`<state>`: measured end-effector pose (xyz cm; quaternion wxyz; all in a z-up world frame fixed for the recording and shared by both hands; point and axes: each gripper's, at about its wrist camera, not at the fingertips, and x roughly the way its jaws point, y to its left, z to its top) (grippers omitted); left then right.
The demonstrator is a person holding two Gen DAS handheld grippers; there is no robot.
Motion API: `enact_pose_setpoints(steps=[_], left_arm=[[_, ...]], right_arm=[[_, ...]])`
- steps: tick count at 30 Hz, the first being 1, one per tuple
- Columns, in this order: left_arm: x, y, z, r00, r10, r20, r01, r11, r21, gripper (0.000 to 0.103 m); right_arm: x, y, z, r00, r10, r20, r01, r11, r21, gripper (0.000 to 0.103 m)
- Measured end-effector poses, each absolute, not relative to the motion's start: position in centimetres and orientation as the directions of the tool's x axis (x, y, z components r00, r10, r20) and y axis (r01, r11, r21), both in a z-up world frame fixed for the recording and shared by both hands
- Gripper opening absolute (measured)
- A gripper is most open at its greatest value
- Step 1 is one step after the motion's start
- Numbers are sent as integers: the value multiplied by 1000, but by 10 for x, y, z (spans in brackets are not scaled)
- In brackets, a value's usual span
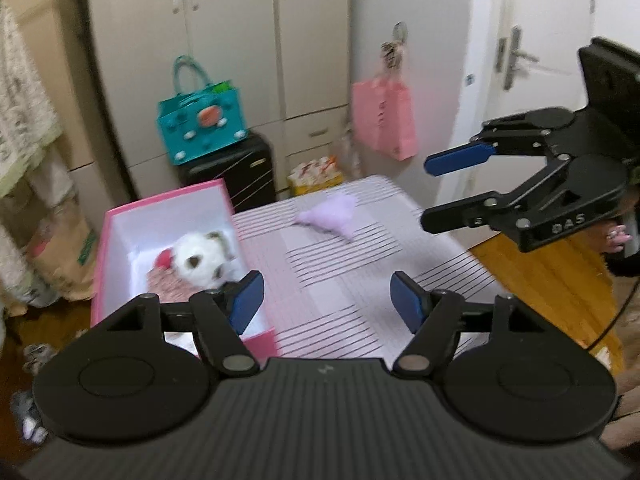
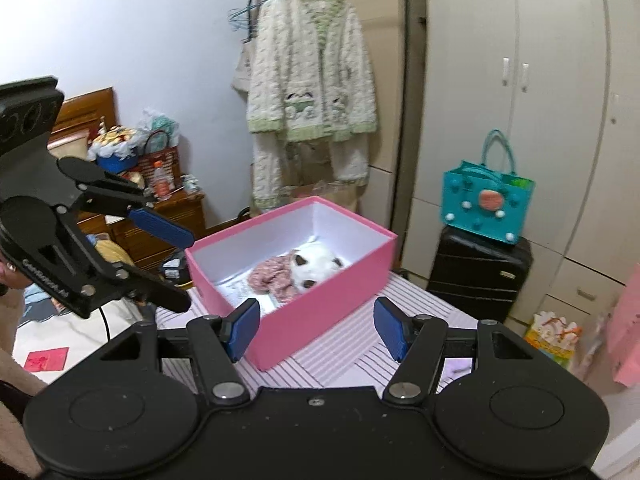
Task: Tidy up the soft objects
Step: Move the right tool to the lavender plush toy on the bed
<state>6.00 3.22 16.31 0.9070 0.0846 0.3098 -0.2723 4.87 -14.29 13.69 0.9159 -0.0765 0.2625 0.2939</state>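
Observation:
A pink box (image 1: 120, 216) (image 2: 320, 292) stands open on the striped table (image 1: 340, 280) (image 2: 340, 348). Inside it lie a white plush toy (image 1: 200, 258) (image 2: 316, 266) and a pink knitted cloth (image 1: 168, 280) (image 2: 270, 276). A purple soft piece (image 1: 332, 216) lies on the table beyond the box. My left gripper (image 1: 327, 300) (image 2: 186, 272) hovers open beside the box's near corner with nothing between its fingers. My right gripper (image 1: 428, 194) (image 2: 316, 326) is open and empty too, held above the table to the right of the purple piece.
A teal bag (image 1: 202, 120) (image 2: 486, 204) sits on a black suitcase (image 1: 244, 168) (image 2: 478, 272) behind the table. A pink bag (image 1: 386, 120) hangs on the fridge. A fleecy jacket (image 2: 312, 76) hangs on a rail. Wooden floor (image 1: 552, 280) lies right of the table.

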Motion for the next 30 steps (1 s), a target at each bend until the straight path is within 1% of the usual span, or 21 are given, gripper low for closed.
enact_pose_setpoints(steps=[4,8,11,13,14,17,21,23,26,28,30], left_arm=[[68,13,154,647,-503,-573,584,810,-51,70],[85,-15,131,629,-512,-584,591,804,-68,70],[103,-29,113,602,-533,-594,587,800,-123,70],[115,-38,100,590,-552,-590,586,795,-157,70],[121,-42,95,587,-555,-589,584,795,-168,70],[141,-52,78,552,-585,-594,570,785,-243,70],[165,-66,54,527,-593,-609,545,786,-293,70],[176,-73,43,532,-582,-614,531,795,-294,70],[182,-82,29,581,-546,-604,515,821,-247,70],[183,-88,21,614,-520,-594,506,837,-210,70],[188,-93,13,635,-502,-588,487,850,-199,70]], right_arm=[[55,-168,132,707,477,-522,-539,841,38,71],[71,-189,120,708,454,-541,-509,859,55,75],[86,-205,108,689,467,-554,-503,859,98,75],[97,-214,98,682,482,-550,-499,857,132,82],[102,-220,92,681,488,-546,-495,856,148,83],[118,-231,76,679,490,-547,-483,859,169,83],[142,-242,56,673,494,-550,-470,860,198,84],[154,-247,46,685,499,-531,-467,860,205,84],[170,-254,29,710,497,-498,-459,864,208,84],[184,-256,17,695,505,-511,-458,860,226,84],[198,-258,4,679,510,-527,-448,857,252,84]])
